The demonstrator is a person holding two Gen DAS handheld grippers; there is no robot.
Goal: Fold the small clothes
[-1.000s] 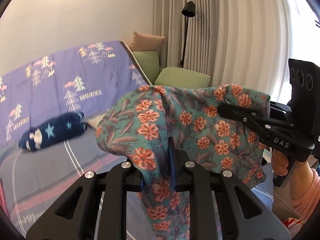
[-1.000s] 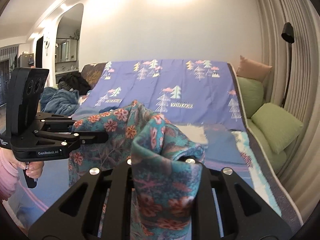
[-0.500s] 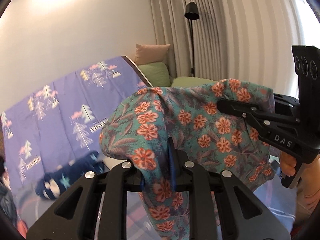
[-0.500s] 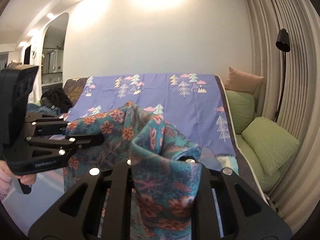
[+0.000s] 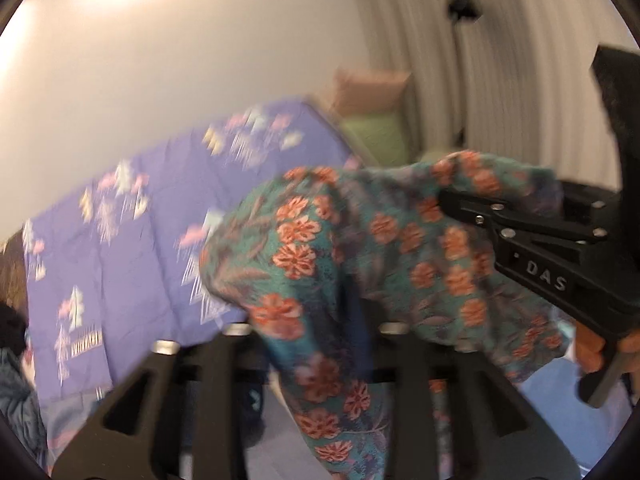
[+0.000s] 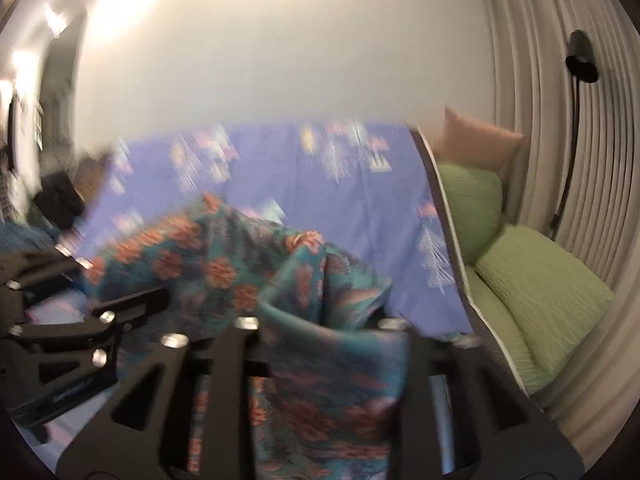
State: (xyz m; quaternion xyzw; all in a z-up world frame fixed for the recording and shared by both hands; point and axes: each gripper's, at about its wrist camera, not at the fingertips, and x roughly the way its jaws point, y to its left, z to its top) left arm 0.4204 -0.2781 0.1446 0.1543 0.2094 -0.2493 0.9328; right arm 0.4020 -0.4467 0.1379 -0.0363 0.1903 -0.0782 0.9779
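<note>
A small teal garment with orange flowers hangs in the air, stretched between both grippers. My left gripper is shut on one edge of it, and the cloth drapes over its fingers. My right gripper is shut on the other edge of the garment. The right gripper also shows in the left wrist view at the right, and the left gripper shows in the right wrist view at the left. Both views are blurred by motion.
A bed with a purple tree-print cover lies below and behind the garment. Green pillows and a beige cushion sit at its right. A black floor lamp stands by pleated curtains. Dark clothes lie at far left.
Both grippers have lifted and tilted upward with the garment still held between them. The dark blue star-print item on the bed has dropped out of sight.
</note>
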